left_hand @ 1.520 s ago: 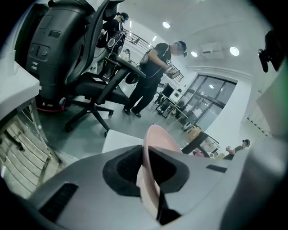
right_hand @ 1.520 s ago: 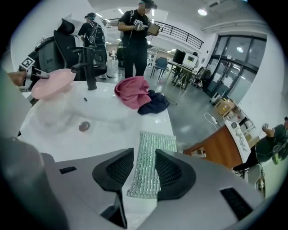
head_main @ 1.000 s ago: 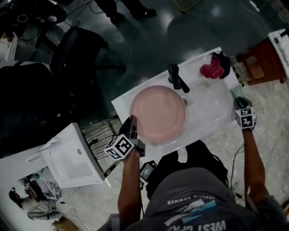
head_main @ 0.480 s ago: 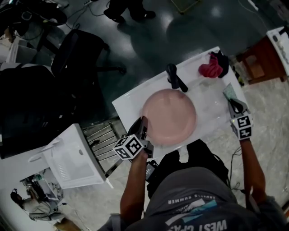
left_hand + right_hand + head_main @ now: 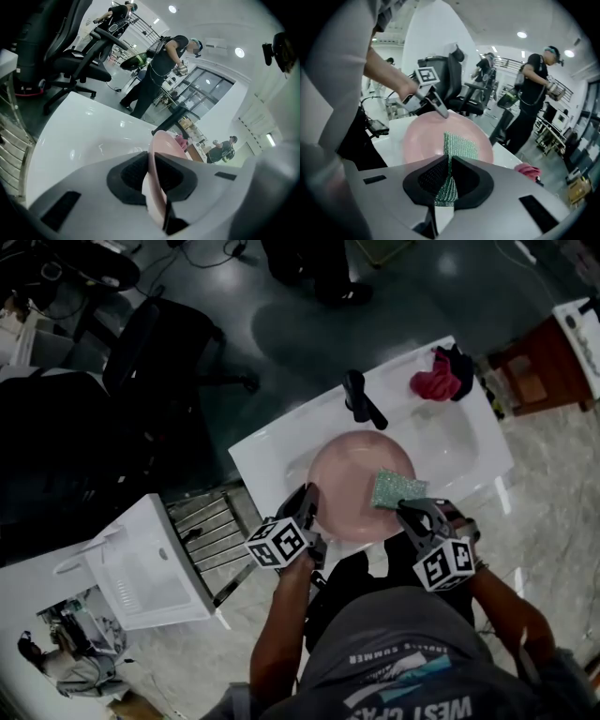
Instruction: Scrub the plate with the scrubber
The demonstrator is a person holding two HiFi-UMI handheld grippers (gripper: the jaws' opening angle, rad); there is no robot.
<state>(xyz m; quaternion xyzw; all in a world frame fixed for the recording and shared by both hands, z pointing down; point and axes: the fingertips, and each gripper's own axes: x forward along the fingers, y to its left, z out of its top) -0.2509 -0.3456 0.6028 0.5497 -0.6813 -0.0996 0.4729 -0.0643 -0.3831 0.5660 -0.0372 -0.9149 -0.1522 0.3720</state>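
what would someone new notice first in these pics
The big pink plate over the white sink at centre, its near-left rim pinched by the left hand-held gripper. Next, the sparkly green scrubber over the plate's right side, clamped in the right hand-held gripper, whose jaws have just been closing on it. Behind stand a black faucet and a crumpled pink cloth at the sink's far right corner.
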